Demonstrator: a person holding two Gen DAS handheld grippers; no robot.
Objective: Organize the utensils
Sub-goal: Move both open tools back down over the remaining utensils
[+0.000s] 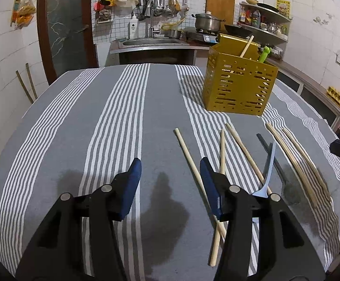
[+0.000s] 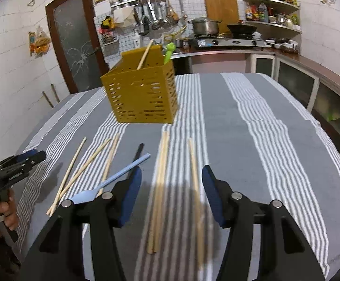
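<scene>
- The left gripper (image 1: 170,182) hangs over the striped cloth (image 1: 113,121) on the worktop, jaws spread wide and holding nothing; its right finger (image 1: 211,187) hides the middle of one pale chopstick (image 1: 188,154) and part of another (image 1: 222,149) crossing it.
- The right gripper (image 2: 171,192) hovers likewise with jaws released and empty, straddling a pair of chopsticks (image 2: 161,182) and a single one (image 2: 193,173), all blurred toward the near edge.
- A blue spoon (image 2: 113,180) lies just left of that gripper, bowl toward the camera and partly tucked behind the left finger (image 2: 130,192), handle pointing away and to the right.
- A dark utensil (image 2: 137,154) lies under the spoon's handle; only its far end shows clearly, so its kind cannot be told.
- Most chopsticks run lengthwise away from the cameras, toward the yellow perforated caddy (image 2: 144,93), fanning slightly.
- The caddy stands upright on the cloth well beyond the loose utensils; one chopstick (image 2: 145,55) leans out of it, tip up and to the right, beside a green-handled utensil (image 2: 168,52) whose lower part is hidden inside.
- In the left view the right gripper is cut off at the frame's edge.
</scene>
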